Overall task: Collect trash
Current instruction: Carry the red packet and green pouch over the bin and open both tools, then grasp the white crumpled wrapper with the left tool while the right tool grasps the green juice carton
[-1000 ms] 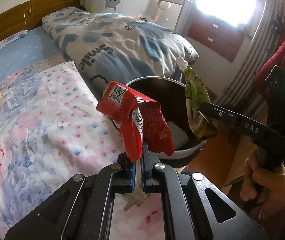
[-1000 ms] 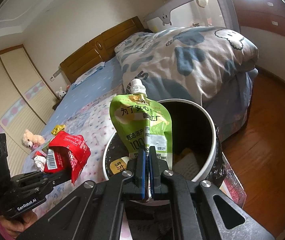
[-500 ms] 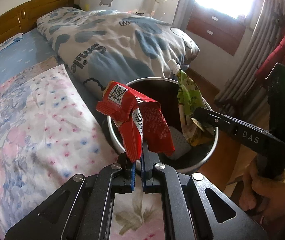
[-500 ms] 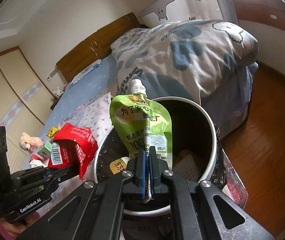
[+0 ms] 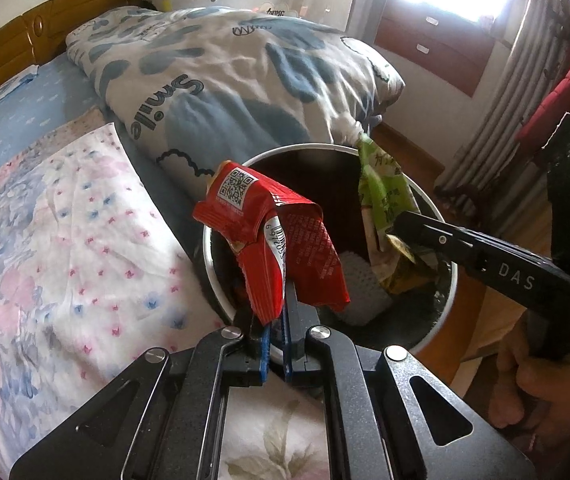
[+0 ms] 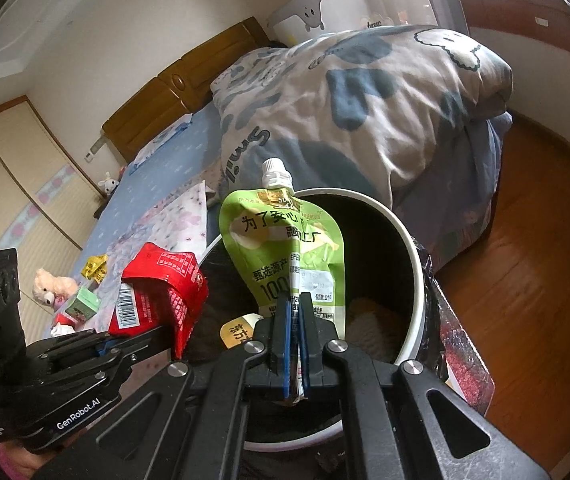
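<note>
Bed beside bin; left hand-held gripper clamps red wrapper, right hand-held gripper clamps green pouch.

Left gripper angled down, pads nearly closed – right gripper likewise, a hand on its handle

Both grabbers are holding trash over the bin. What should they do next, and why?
Probably open and let go. The left gripper pinches the red wrapper and the right gripper pinches the green pouch. Both pieces hang over the open mouth of the bin, so they should drop inside.
</note>
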A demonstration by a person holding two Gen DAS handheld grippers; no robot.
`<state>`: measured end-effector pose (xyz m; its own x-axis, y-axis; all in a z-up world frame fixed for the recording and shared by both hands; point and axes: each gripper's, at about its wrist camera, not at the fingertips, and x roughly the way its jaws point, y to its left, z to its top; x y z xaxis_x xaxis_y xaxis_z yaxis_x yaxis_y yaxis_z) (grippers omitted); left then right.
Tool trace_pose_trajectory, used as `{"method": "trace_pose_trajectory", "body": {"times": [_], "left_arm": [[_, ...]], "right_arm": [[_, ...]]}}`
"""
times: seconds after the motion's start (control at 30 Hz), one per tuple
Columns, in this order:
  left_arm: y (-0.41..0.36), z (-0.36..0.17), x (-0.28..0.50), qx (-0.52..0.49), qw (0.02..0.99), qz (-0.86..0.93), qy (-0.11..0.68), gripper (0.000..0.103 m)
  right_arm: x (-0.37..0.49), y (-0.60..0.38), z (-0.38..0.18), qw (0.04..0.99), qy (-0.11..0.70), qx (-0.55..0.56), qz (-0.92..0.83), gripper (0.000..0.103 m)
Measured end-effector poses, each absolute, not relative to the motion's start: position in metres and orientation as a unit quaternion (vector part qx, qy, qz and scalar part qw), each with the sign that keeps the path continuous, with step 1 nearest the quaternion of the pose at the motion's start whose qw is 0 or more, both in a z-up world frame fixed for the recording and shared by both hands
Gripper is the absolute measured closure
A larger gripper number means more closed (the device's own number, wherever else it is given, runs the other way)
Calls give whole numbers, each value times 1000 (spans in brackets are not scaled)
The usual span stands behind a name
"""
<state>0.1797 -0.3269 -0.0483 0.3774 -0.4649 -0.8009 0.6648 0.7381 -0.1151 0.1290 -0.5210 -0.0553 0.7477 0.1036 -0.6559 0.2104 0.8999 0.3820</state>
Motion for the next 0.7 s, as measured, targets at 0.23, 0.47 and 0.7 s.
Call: {"method": "trace_pose_trajectory", "body": {"times": [0.23,0.47,0.7], "left_arm": [[-319,-47,178,102,827,-334,440,52],[-284,-45,165,67,836,-322,439,52],[-228,-46,150,34,851,-289,437,52]], "right_arm": [[129,-526,-55,906,353,232,-38,92],[118,-517,-47,911,336,237,-34,62],[108,-482,-37,921,317,225,-10,28]]}}
